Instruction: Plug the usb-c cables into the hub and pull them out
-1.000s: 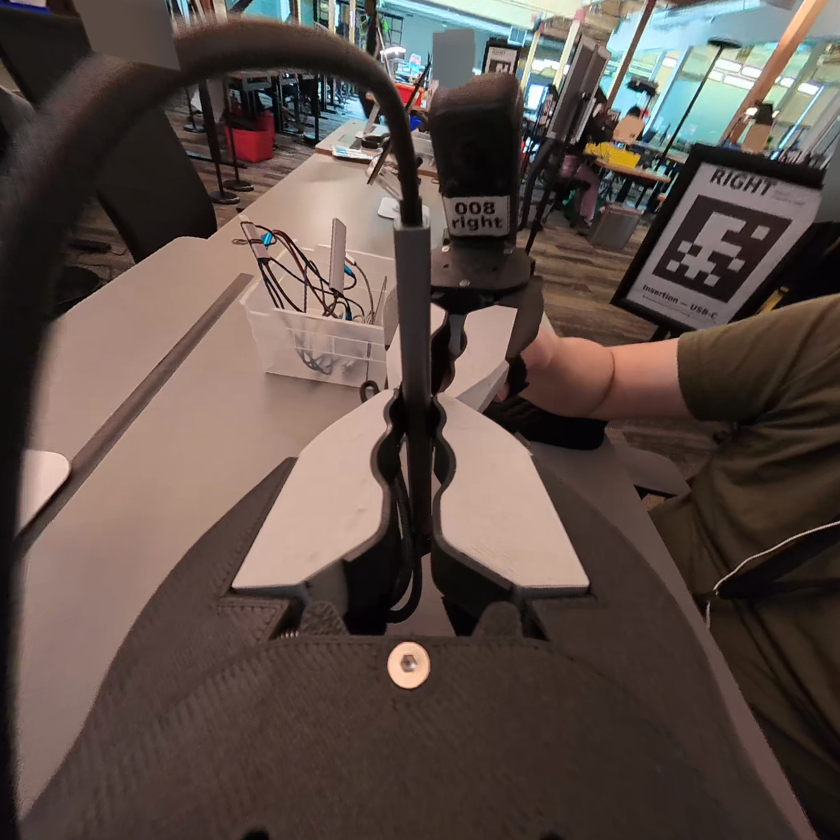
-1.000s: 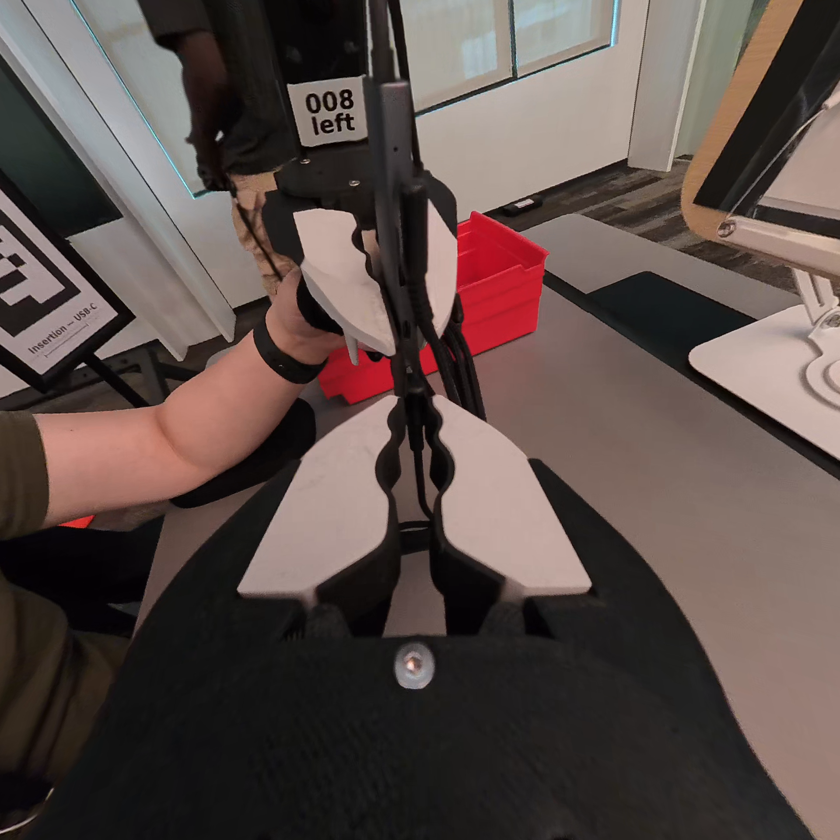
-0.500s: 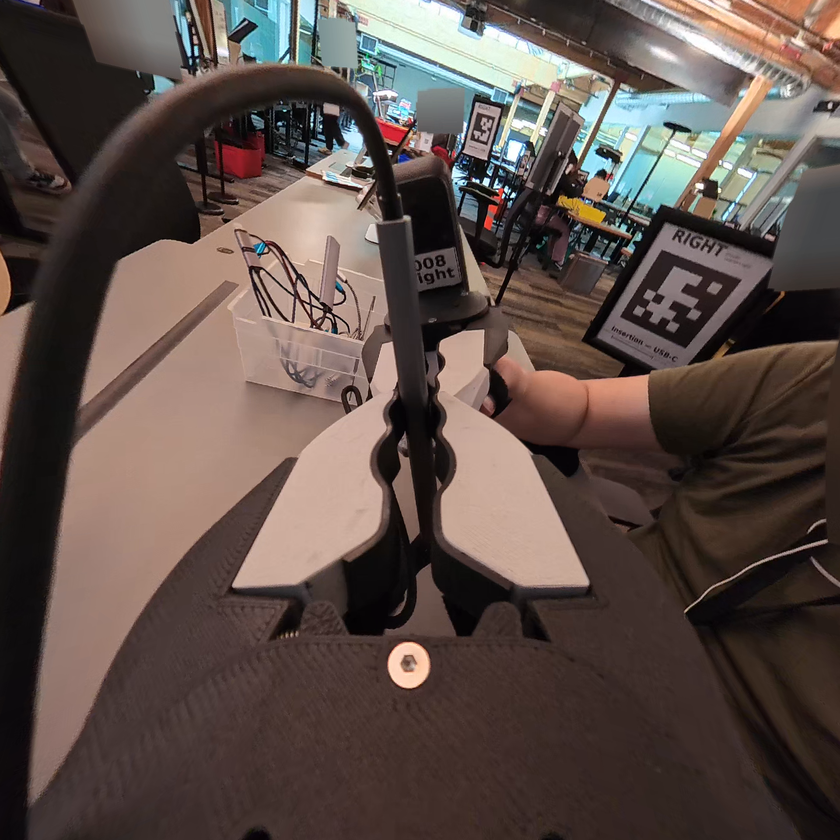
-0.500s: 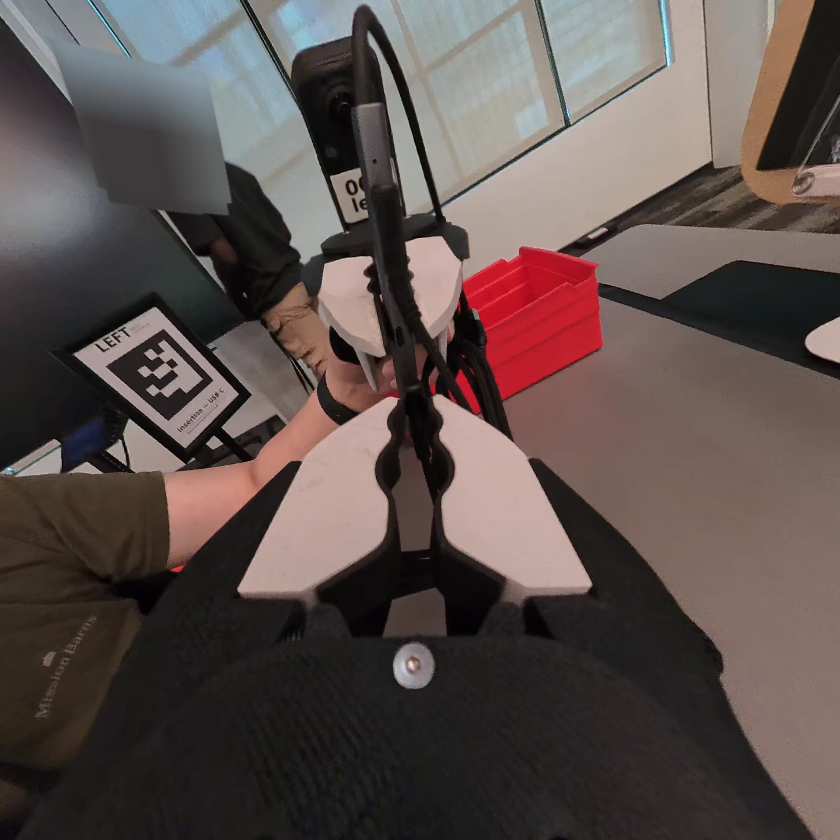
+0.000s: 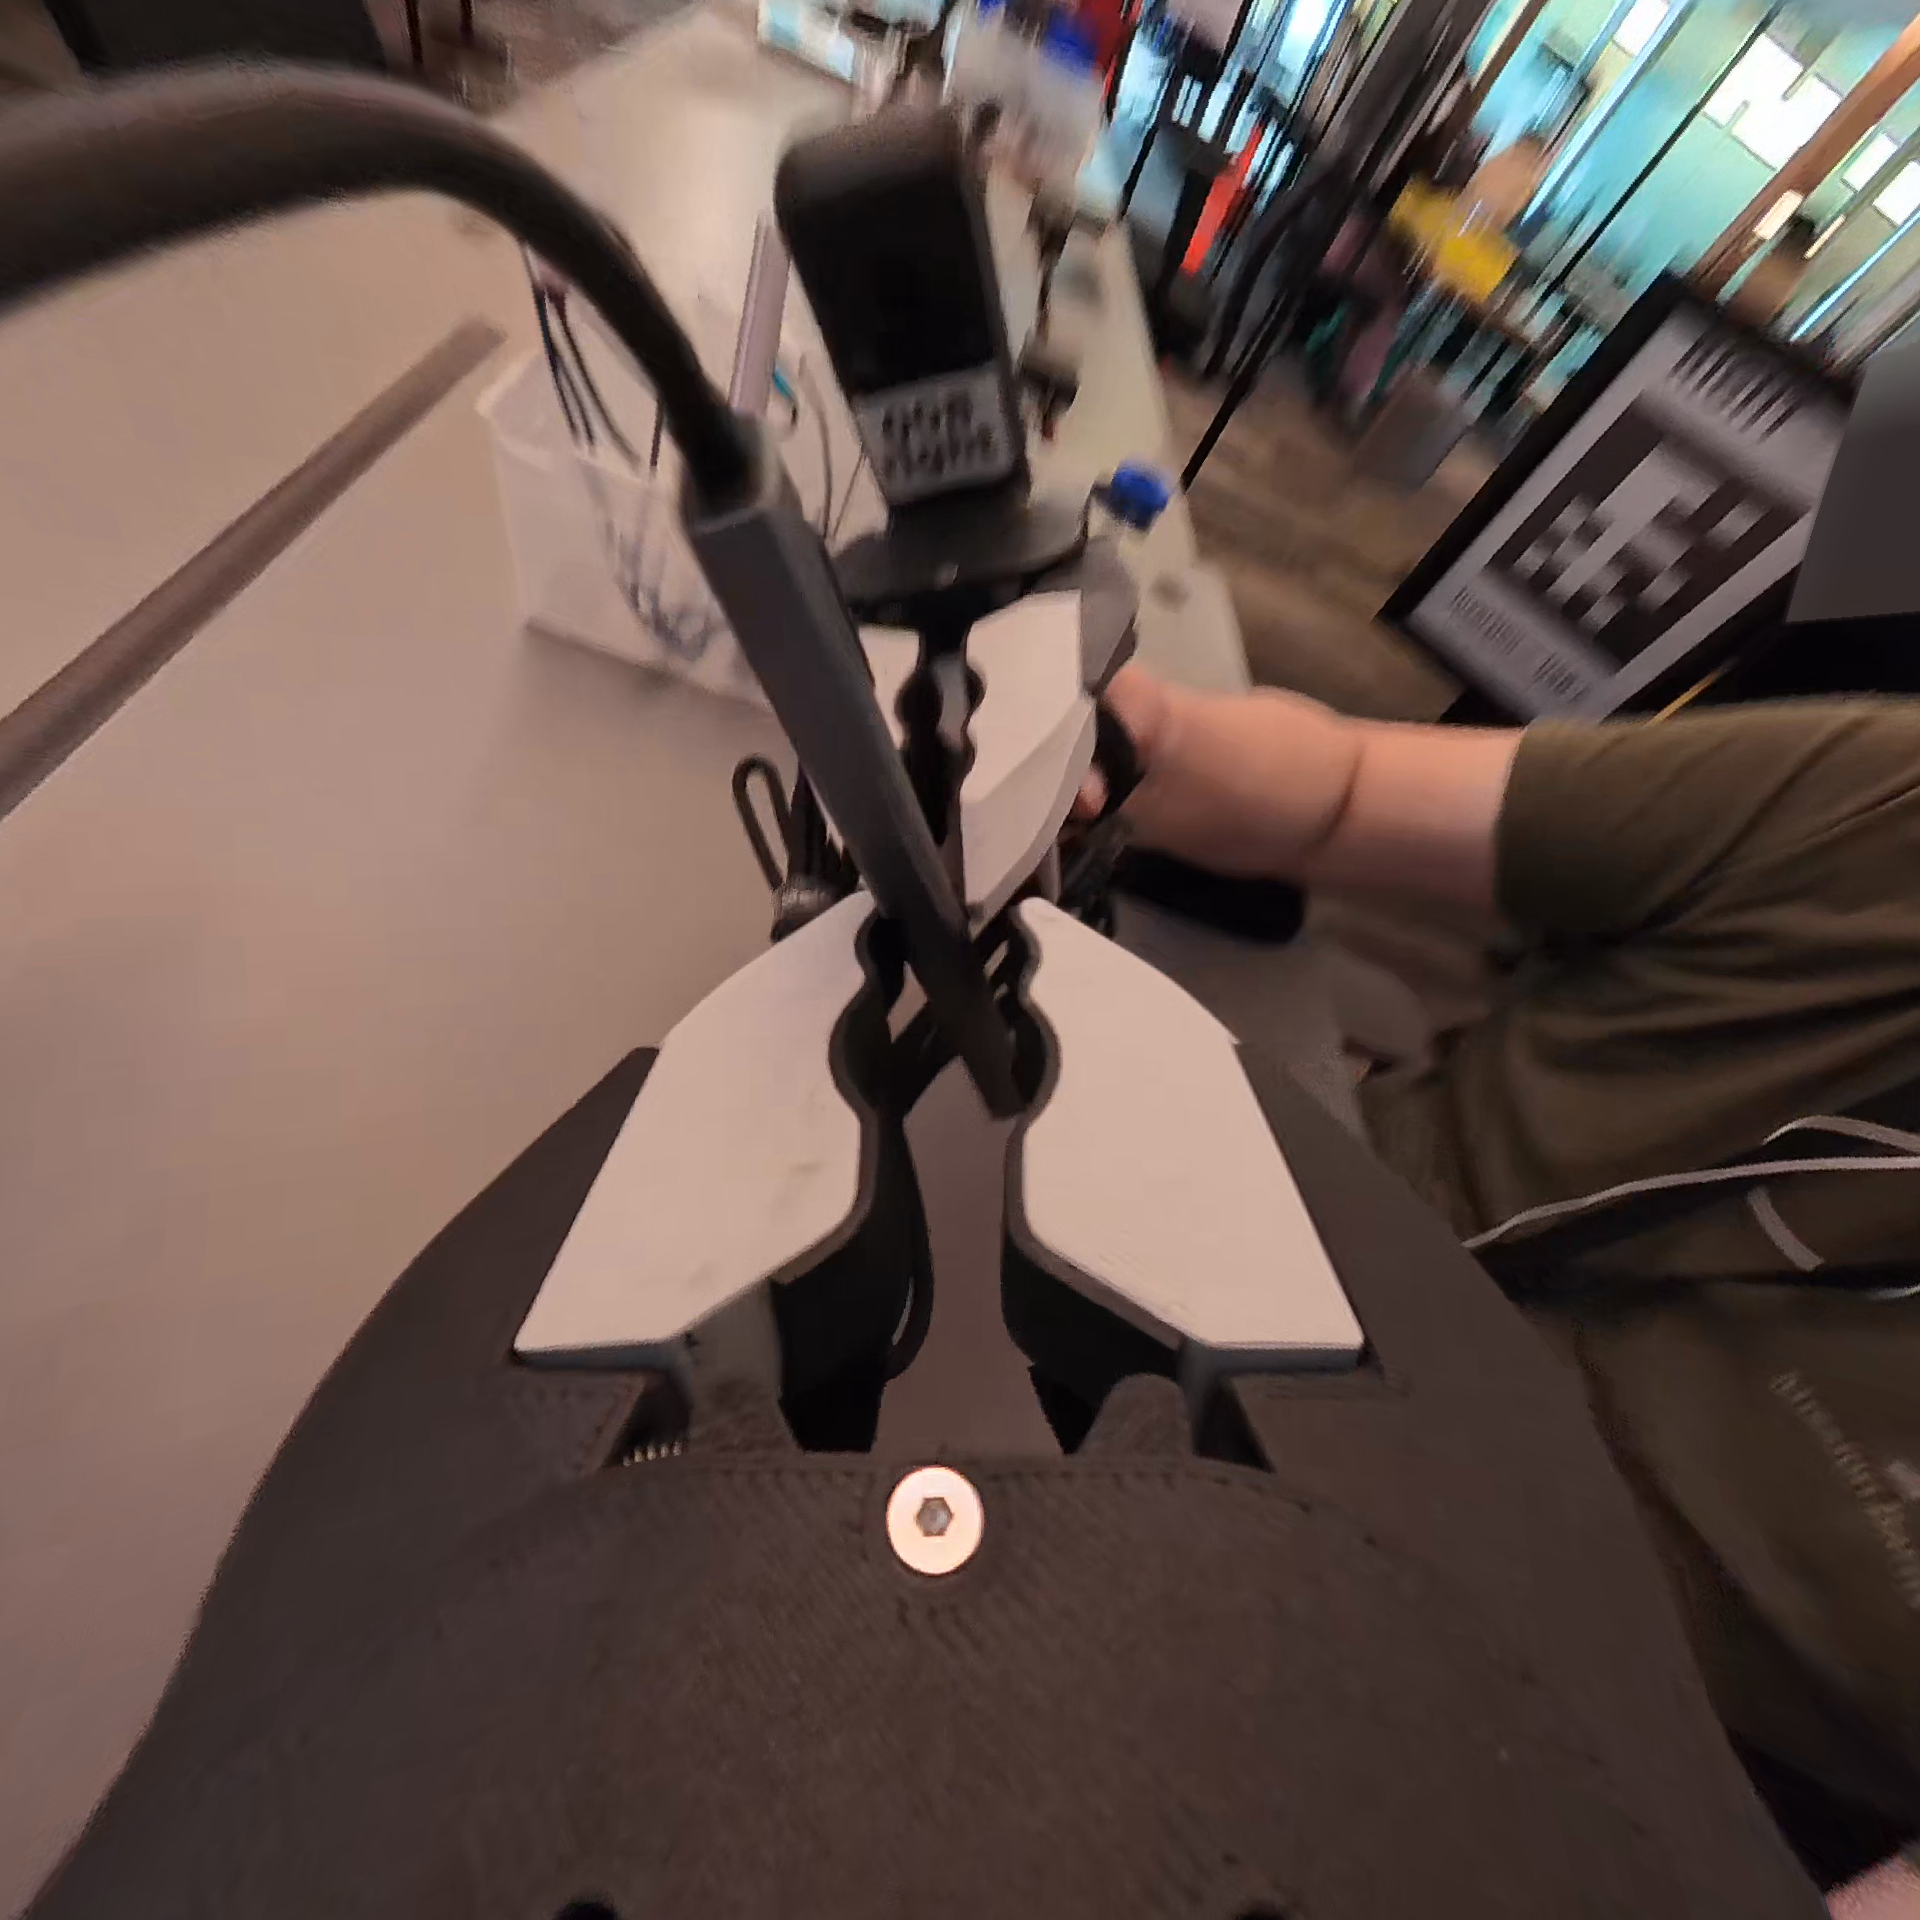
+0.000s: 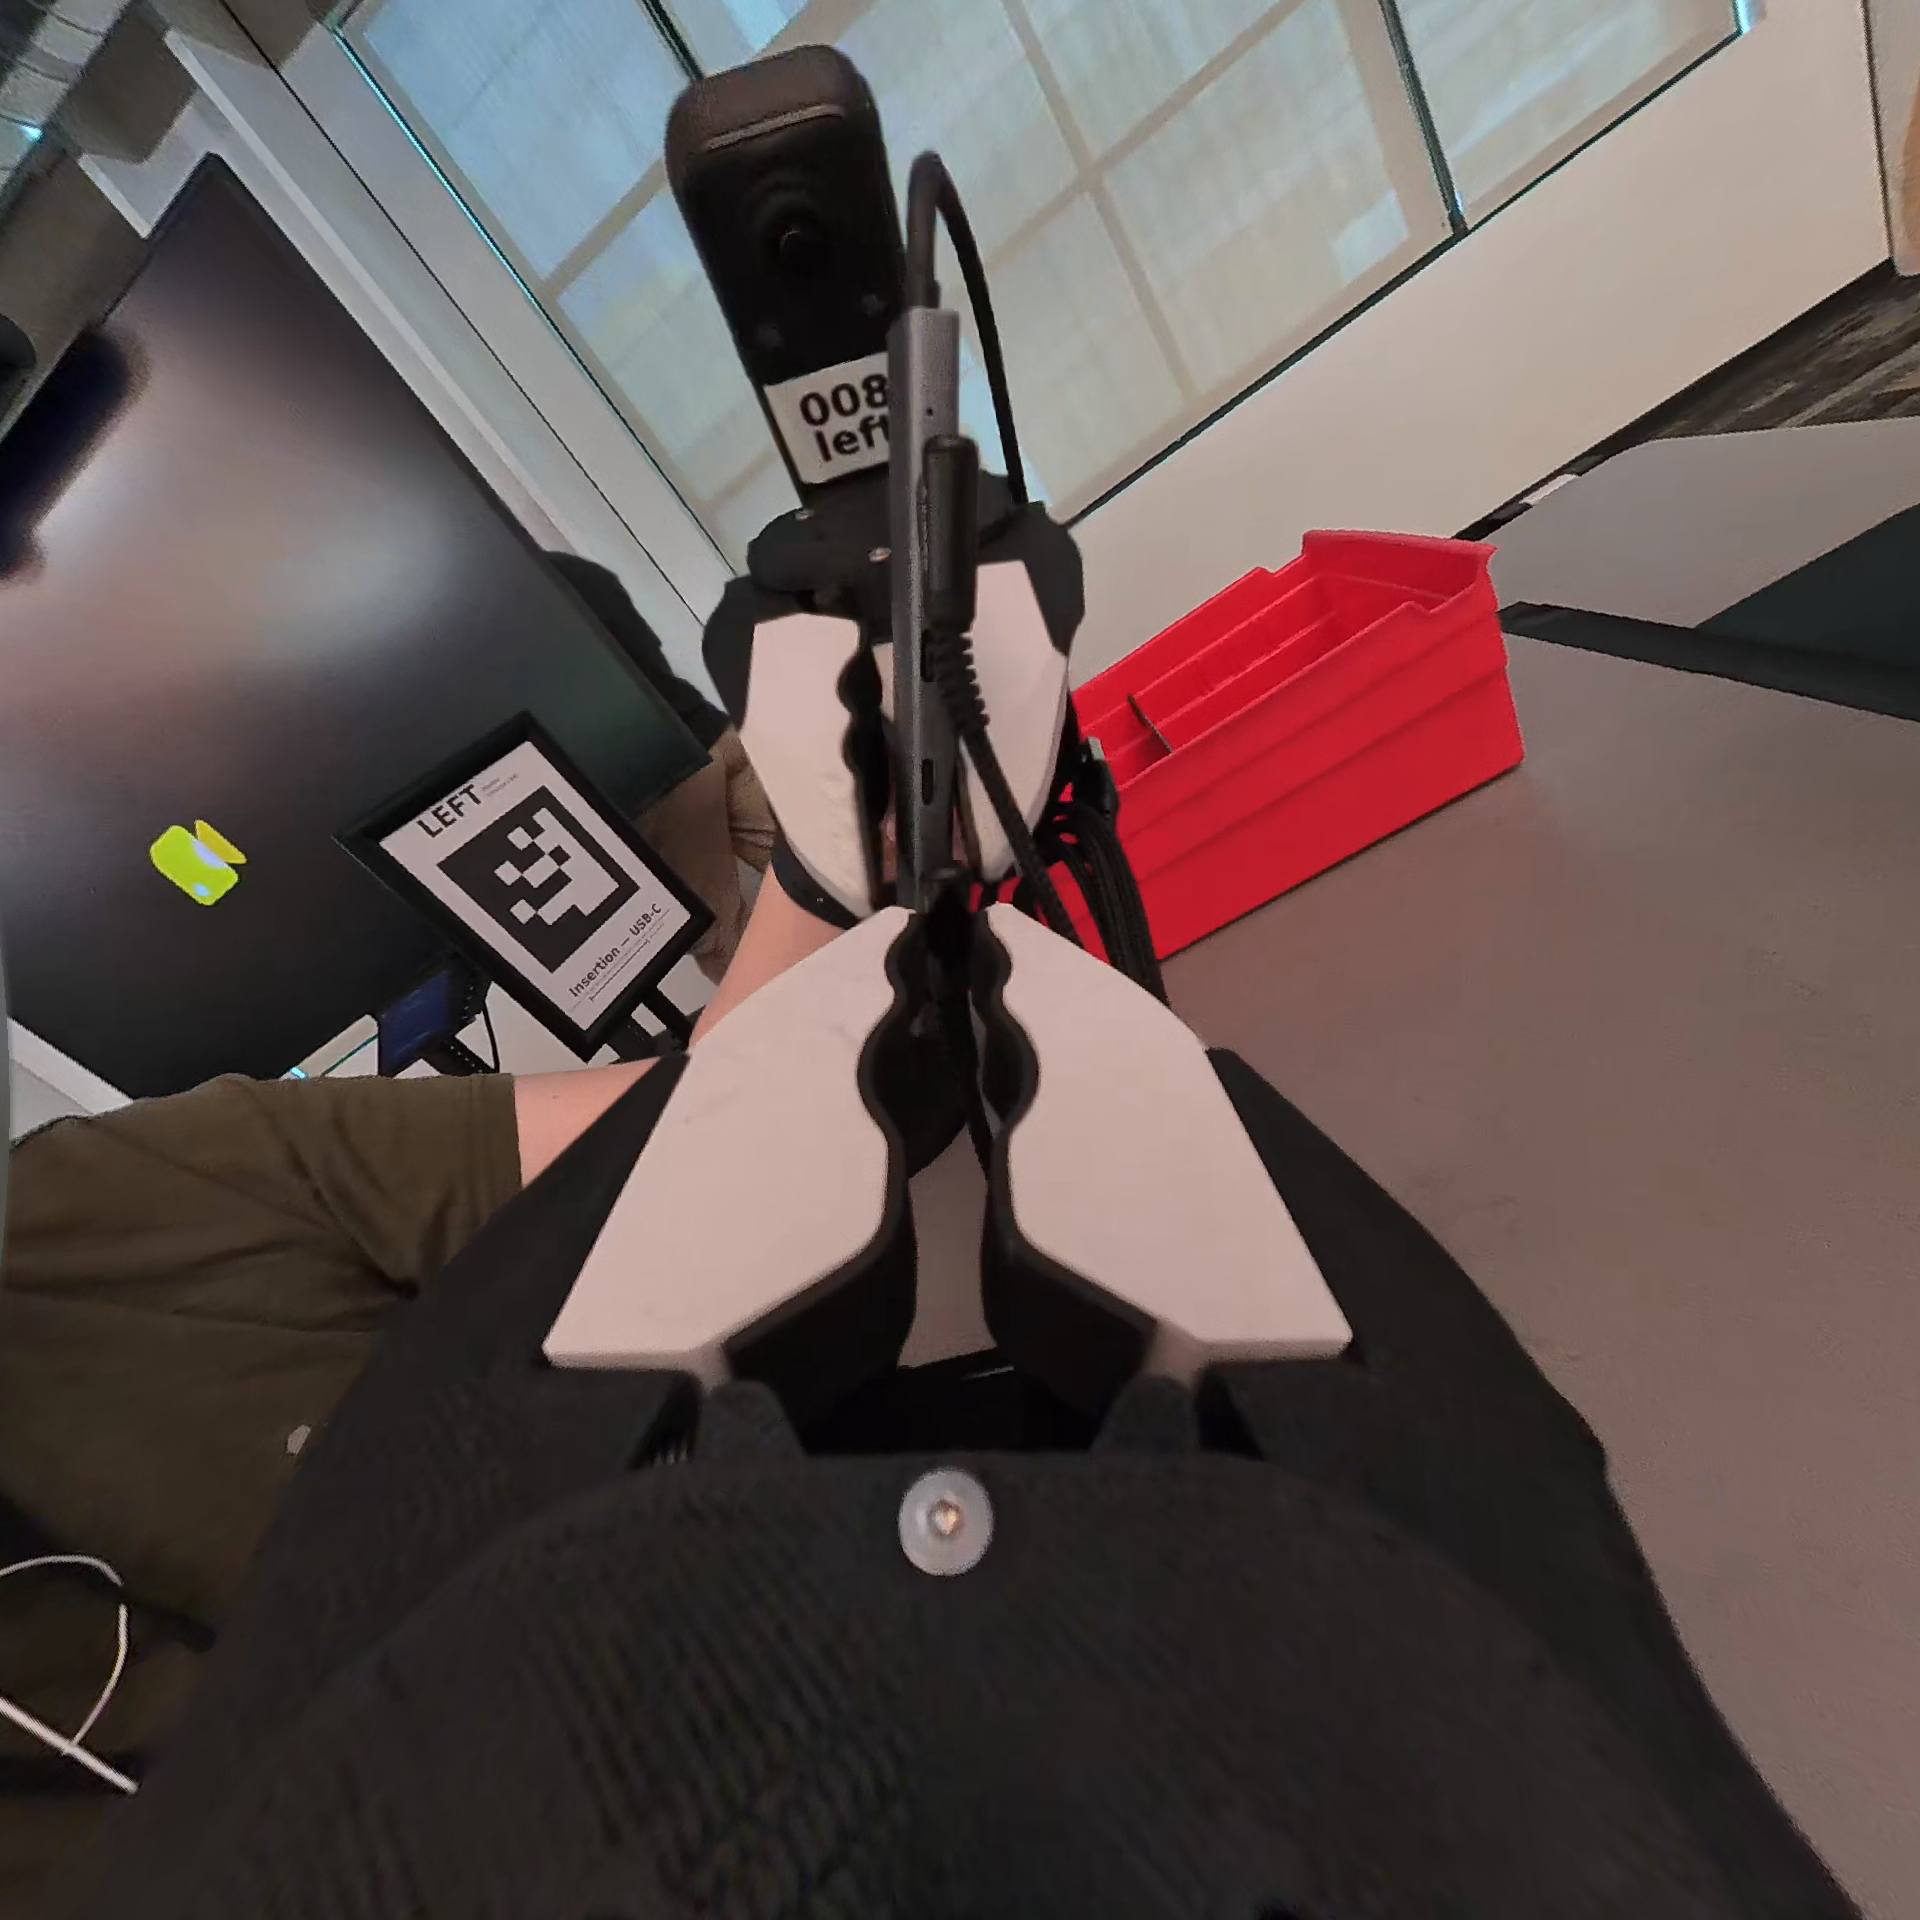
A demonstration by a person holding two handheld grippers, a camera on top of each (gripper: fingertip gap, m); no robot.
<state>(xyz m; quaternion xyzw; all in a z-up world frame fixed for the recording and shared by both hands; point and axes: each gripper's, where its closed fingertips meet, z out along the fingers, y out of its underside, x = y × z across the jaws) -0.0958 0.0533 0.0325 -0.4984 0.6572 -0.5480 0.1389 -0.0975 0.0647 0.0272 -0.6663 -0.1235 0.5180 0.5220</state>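
Observation:
In the left wrist view the grey hub [image 5: 821,665] slants across my left gripper [image 5: 940,925]. The jaws stand apart, with a gap between the left pad and the hub, and only the hub's lower end rests against the right finger [image 5: 1039,1049]. The hub's thick black cable [image 5: 416,135] arches off to the left. In the right wrist view my right gripper [image 6: 945,920] is shut on a black usb-c plug [image 6: 943,966] at the lower end of the hub [image 6: 914,623]. A second plug [image 6: 948,520] with a braided cable sits along the hub's side. The left gripper [image 6: 914,883] faces me there.
A red bin [image 6: 1299,707] stands on the grey table [image 6: 1558,1039] behind a bundle of black cables [image 6: 1101,894]. A clear box of wires [image 5: 582,540] and a blue-capped bottle [image 5: 1138,499] stand beyond the right gripper [image 5: 940,707]. Framed marker signs [image 6: 530,883] [image 5: 1621,540] stand at the sides. Both grippers' tips are close together, under 4 cm apart.
My left jaws have widened and the hub, upright between the pads before, now slants loosely across them. Both grippers have tilted and shifted. The right gripper stays shut on the plug.

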